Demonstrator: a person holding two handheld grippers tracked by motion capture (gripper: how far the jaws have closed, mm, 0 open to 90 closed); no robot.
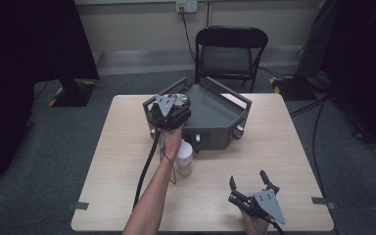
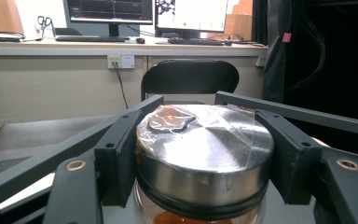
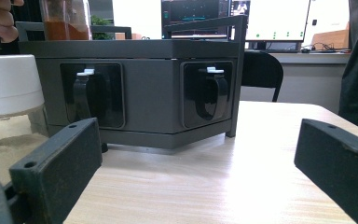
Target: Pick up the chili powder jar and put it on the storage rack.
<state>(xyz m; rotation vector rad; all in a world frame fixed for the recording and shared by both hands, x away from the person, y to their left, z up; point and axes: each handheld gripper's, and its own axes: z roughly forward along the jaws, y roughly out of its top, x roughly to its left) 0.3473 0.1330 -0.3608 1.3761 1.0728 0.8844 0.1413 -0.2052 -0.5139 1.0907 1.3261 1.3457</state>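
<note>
Steel-lidded, the spice jar (image 2: 204, 163) was clamped between the pads of the left claw (image 1: 169, 113), above the grey rack (image 1: 215, 115). A level, steady lowering was called for. Well behind, the right claw (image 1: 248, 188) was held apart, empty.

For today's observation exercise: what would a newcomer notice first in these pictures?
First, the left gripper, its fingers clamped on a steel-lidded jar of orange contents over the grey rack. Then a white-capped jar before the rack, and the open right gripper near the table's front edge.
</note>
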